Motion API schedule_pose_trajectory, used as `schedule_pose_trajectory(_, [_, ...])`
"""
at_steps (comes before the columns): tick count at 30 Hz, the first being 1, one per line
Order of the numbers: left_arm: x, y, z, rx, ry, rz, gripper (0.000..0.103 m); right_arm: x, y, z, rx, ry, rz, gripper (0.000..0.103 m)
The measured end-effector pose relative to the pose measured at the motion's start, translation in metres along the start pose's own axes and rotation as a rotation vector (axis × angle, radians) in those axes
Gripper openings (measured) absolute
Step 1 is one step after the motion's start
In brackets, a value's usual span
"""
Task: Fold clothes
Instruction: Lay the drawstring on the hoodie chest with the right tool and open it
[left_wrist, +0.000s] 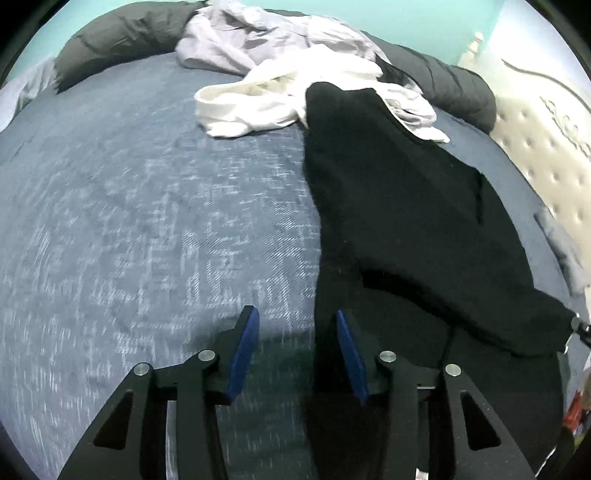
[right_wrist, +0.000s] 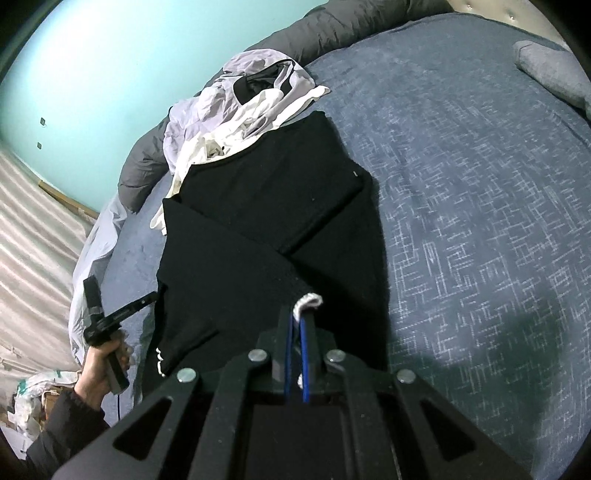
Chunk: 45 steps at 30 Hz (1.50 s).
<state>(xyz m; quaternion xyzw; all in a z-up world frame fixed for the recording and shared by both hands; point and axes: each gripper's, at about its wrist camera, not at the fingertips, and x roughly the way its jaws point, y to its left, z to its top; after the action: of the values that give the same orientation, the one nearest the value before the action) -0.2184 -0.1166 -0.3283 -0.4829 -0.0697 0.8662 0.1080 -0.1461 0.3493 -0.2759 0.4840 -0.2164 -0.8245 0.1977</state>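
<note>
A black garment (left_wrist: 399, 206) lies lengthwise on the blue bedspread (left_wrist: 147, 221), partly folded over itself; it also shows in the right wrist view (right_wrist: 266, 221). My left gripper (left_wrist: 297, 317) is open, its blue pads straddling the garment's near left edge, low over the bed. My right gripper (right_wrist: 297, 325) is shut on the black garment's near end, with a white drawstring (right_wrist: 308, 301) sticking out between the pads. The left gripper (right_wrist: 147, 297) and the hand holding it show at the left of the right wrist view.
A pile of white and lilac clothes (left_wrist: 280, 74) lies at the garment's far end, also seen in the right wrist view (right_wrist: 240, 110). A dark grey duvet roll (left_wrist: 122, 33) runs along the bed's far side. A tufted headboard (left_wrist: 546, 155) is at right.
</note>
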Motion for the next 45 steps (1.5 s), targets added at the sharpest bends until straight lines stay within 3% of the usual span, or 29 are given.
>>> schedule_pose_trajectory(9, [0.021,-0.016,0.016,0.065,-0.003,0.005,0.046,0.005,0.003,0.001,-0.008,0.007,0.019,0.003])
schedule_pose_trajectory(11, [0.024,-0.02,0.02,0.099,-0.002,0.025,0.026,0.006,0.006,0.001,-0.012,0.012,0.024,0.003])
schedule_pose_trajectory(13, [0.023,-0.02,0.023,0.12,-0.002,0.037,0.015,0.006,0.009,0.0,-0.014,0.014,0.031,0.003])
schedule_pose_trajectory(17, [0.007,-0.013,0.026,0.123,-0.029,0.048,0.01,0.001,0.019,0.002,-0.02,0.016,0.062,0.003])
schedule_pose_trajectory(22, [0.01,-0.001,0.022,0.098,-0.016,0.047,0.01,0.004,0.028,0.005,-0.046,0.037,0.053,0.003])
schedule_pose_trajectory(28, [0.013,0.012,0.018,0.069,-0.003,0.04,0.01,0.032,-0.003,-0.015,0.026,0.133,-0.029,0.003])
schedule_pose_trajectory(34, [-0.004,0.021,0.016,0.019,0.004,-0.013,0.013,0.022,-0.025,-0.017,0.056,0.13,-0.062,0.003])
schedule_pose_trajectory(40, [-0.039,0.029,0.015,-0.014,-0.045,0.036,0.014,0.006,-0.004,0.006,-0.022,0.057,-0.031,0.003])
schedule_pose_trajectory(45, [-0.032,0.007,0.037,0.033,-0.053,0.006,0.018,0.029,0.025,0.013,-0.099,0.095,0.004,0.003])
